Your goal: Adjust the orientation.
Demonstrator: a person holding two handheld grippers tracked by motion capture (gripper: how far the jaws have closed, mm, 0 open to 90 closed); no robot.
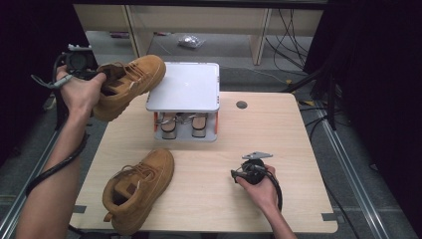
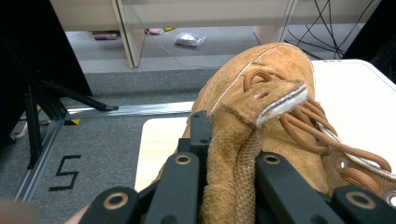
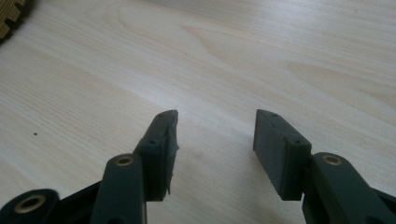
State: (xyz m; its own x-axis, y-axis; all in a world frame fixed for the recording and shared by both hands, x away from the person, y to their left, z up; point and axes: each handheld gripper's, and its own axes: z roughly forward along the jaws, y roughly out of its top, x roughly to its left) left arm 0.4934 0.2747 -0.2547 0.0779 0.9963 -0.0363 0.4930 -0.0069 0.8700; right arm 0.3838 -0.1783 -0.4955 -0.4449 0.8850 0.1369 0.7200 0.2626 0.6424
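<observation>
Left gripper (image 1: 92,77) at far left, raised off the table edge, jaws clamped narrow on the collar/tongue of a tan suede boot (image 1: 127,84); boot hangs in the air, toe pointing right and just over the left corner of the white rack's top shelf (image 1: 186,87). In the left gripper view the boot (image 2: 261,121) sits right between the two black jaws, padded mesh collar pinched, brown laces running off to the right, white shelf (image 2: 355,93) behind the toe. Second tan boot (image 1: 139,189) lies on the wooden table (image 1: 278,129), near left, toe pointing far-right, well apart from the held one, untouched. Rack stands at the far middle of the table; its lower shelf holds a pair of shoes (image 1: 184,124), partly hidden, kind hard to tell. Right gripper (image 1: 239,174) rests low at near right of the table, in the person's right hand (image 1: 261,186), grey plate on top. Right gripper view: right gripper (image 3: 215,126) jaws stand partly apart with nothing between them, bare wood grain (image 3: 233,56) under them. Grey floor and cables beyond the table's far edge.
</observation>
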